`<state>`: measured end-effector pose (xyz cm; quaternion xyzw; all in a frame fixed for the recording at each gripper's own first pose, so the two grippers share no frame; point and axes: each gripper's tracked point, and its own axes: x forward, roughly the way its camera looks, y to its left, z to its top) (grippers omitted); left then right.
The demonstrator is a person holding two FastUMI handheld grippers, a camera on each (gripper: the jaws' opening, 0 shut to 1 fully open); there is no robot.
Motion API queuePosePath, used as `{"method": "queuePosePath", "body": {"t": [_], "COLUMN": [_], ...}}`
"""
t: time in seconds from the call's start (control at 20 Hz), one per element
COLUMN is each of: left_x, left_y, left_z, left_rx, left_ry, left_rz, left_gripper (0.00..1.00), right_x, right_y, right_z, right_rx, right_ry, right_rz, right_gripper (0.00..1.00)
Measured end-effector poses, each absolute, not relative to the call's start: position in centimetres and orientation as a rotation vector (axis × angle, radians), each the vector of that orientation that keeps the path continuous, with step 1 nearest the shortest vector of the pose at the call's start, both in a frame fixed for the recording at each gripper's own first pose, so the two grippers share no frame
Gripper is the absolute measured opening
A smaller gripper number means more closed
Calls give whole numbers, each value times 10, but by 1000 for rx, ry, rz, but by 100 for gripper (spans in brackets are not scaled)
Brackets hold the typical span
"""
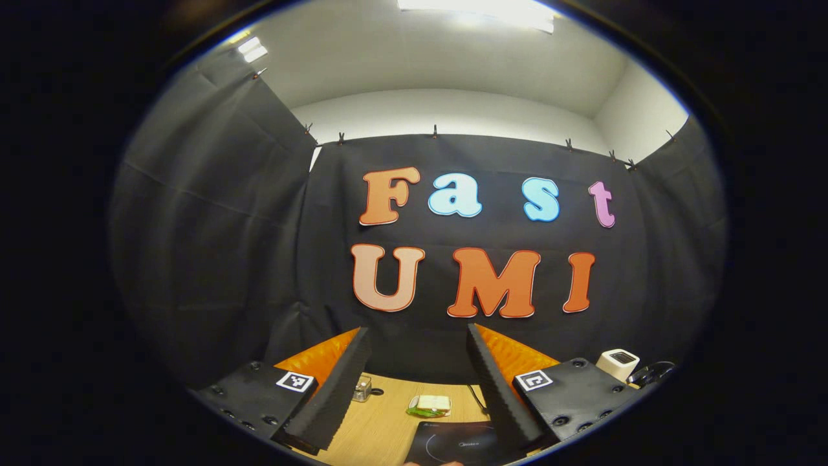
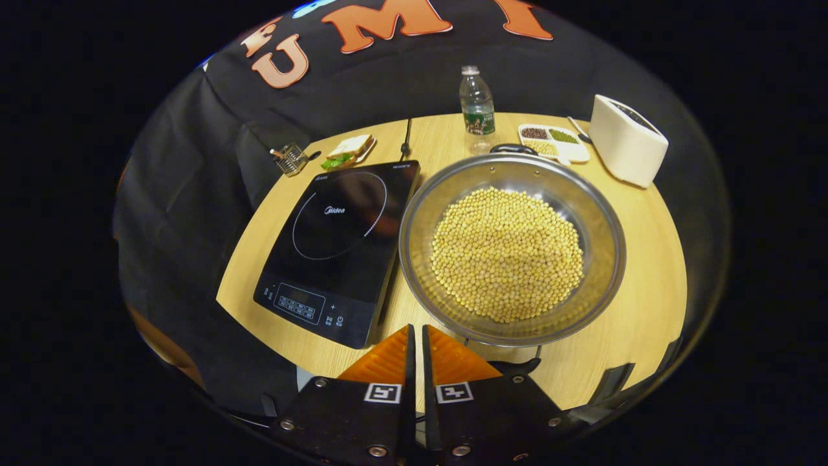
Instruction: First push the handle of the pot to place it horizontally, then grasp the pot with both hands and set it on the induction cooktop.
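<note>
One pot sits on the wooden table, a wide metal bowl-shaped pan heaped with pale soybeans; its two dark handles lie one at the far rim and one at the near rim, so it stands lengthwise to the right gripper view, just right of the single black induction cooktop and not on it; around them stand one water bottle, one divided tray of grains, one white toaster, one sandwich on a plate and one small wire basket.

The right gripper hangs above the near edge of the table with its fingers drawn nearly together, a thin slit between them, holding nothing; the left gripper is raised and level, its fingers spread wide with nothing between them.

The left gripper view looks across at the black cloth wall, white ceiling and ceiling light, catching low down the cooktop's corner, the sandwich, the basket and the toaster; the right gripper view looks down over the whole round-edged tabletop.
</note>
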<state>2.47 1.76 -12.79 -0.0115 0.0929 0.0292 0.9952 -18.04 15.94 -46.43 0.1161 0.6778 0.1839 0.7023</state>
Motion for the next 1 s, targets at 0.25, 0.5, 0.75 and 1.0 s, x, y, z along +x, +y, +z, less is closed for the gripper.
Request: {"method": "queuePosePath", "body": {"t": [0.25, 0.5, 0.75, 1.0], "left_x": [21, 22, 22, 21], "left_y": [15, 16, 16, 15], "left_z": [-131, -130, -136, -139], "left_rx": [-30, -15, -23, -31], "left_ry": [205, 192, 221, 236], "left_rz": [56, 60, 49, 42], "left_gripper": [98, 98, 98, 98], "right_x": [-190, -198, -198, -200], "right_y": [160, 158, 148, 126], "right_z": [-492, -504, -506, -505], "right_rx": [262, 279, 293, 283], "right_ry": [1565, 1601, 1601, 1600], "right_rz": [394, 380, 363, 338], "right_gripper": [0, 0, 0, 0]}}
